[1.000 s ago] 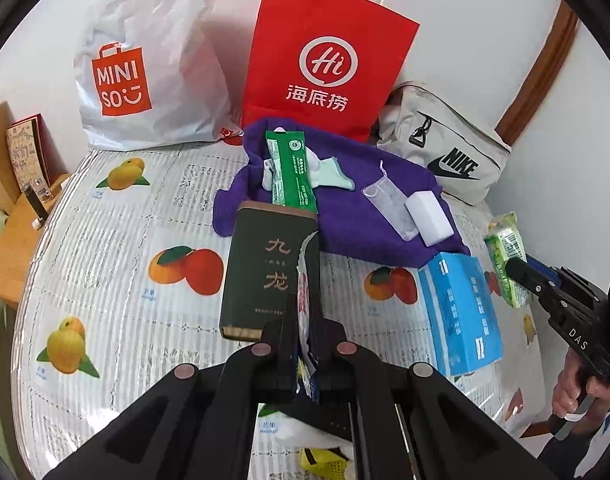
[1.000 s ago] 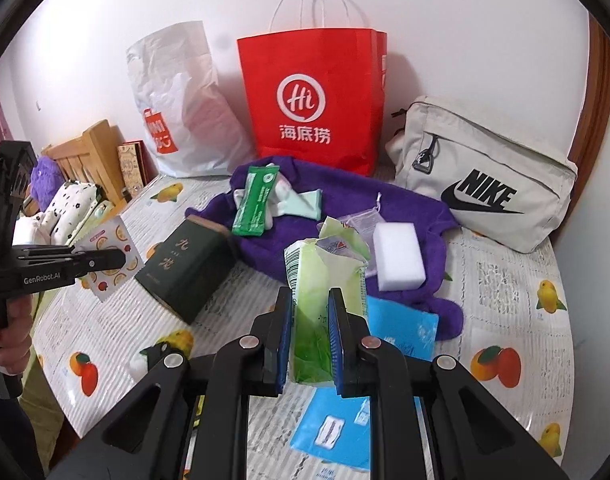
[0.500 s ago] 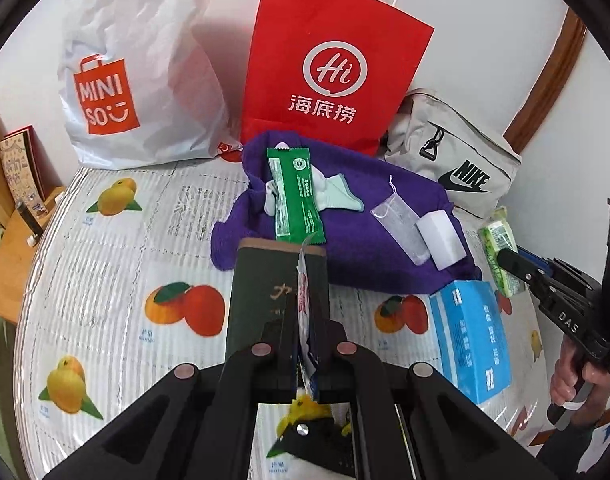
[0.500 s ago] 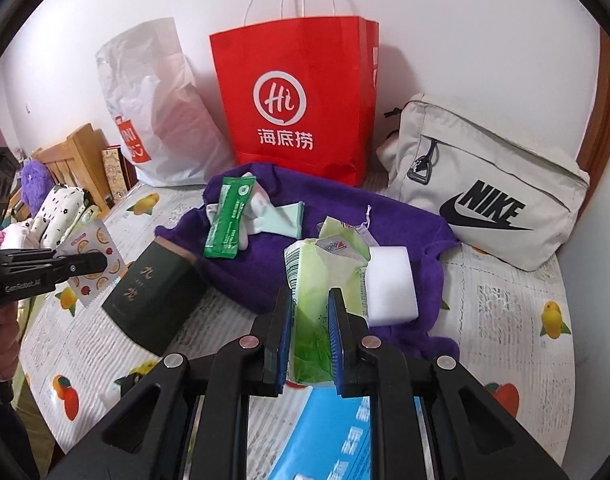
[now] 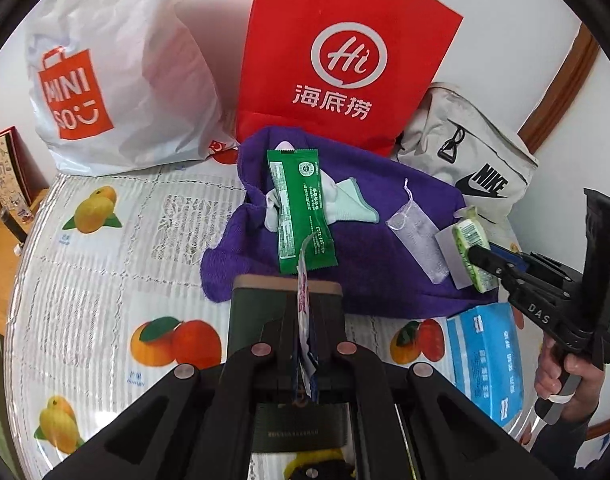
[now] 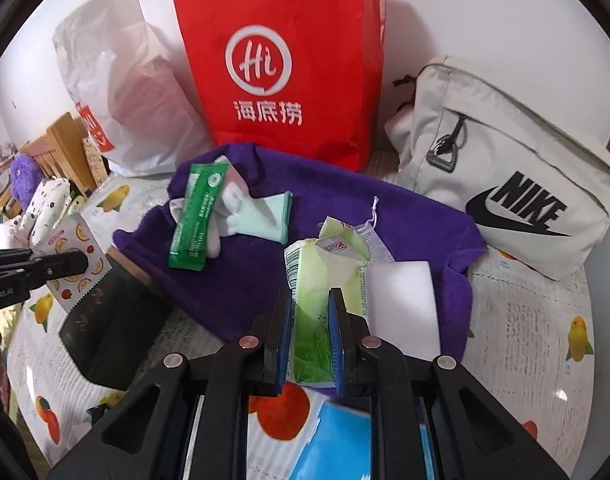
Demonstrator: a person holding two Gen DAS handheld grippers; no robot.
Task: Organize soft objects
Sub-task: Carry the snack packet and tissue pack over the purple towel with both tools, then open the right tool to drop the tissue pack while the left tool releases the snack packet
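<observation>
A person stands by a table with a fruit-print cloth (image 5: pixel 105 240) on it and holds a gripper in each hand. The left gripper (image 5: pixel 303 344) is squeezed tight on a thin flat packet (image 6: pixel 75 248) with little fruit pictures on it. The packet stands on its edge between the jaws, up above a dark green box (image 5: pixel 285 312) that lies on the table.

The right gripper (image 6: pixel 309 336) is clamped on a soft pack of green tissues (image 6: pixel 325 276). The pack sticks up out of the jaws, over the near side of a purple towel (image 6: pixel 405 216).

The purple towel is spread out in the middle of the table. On it lie a long green packet (image 5: pixel 301 212), some pale folded socks (image 6: pixel 261 212) partly under that packet, a small see-through pouch (image 5: pixel 419 240) and a white sponge block (image 6: pixel 401 308). A blue tissue pack (image 5: pixel 485 356) lies on the cloth just beside the towel's near edge.

At the back, against the wall, stand a red paper bag (image 5: pixel 345 60) and a white plastic bag (image 5: pixel 117 68). A pale grey bag (image 6: pixel 505 168) leans to the right, touching the towel's far corner.
</observation>
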